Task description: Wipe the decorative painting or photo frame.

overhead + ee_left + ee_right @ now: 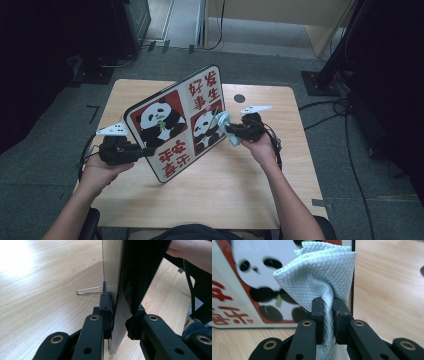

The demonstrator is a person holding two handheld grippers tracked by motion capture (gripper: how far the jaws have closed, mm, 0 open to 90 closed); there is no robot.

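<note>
A square panda picture board with red Chinese characters is held up tilted over the wooden table. My left gripper is shut on its lower left edge; in the left gripper view the pads clamp the board's thin edge between the jaws. My right gripper is shut on a light blue cloth at the board's right side. In the right gripper view the cloth bunches up from the gripper, in front of the panda picture.
A wire stand sticks out from the board's back, near the tabletop. The table has a round cable hole at its far edge. Cables trail over the grey floor to the right, and dark equipment stands at both sides.
</note>
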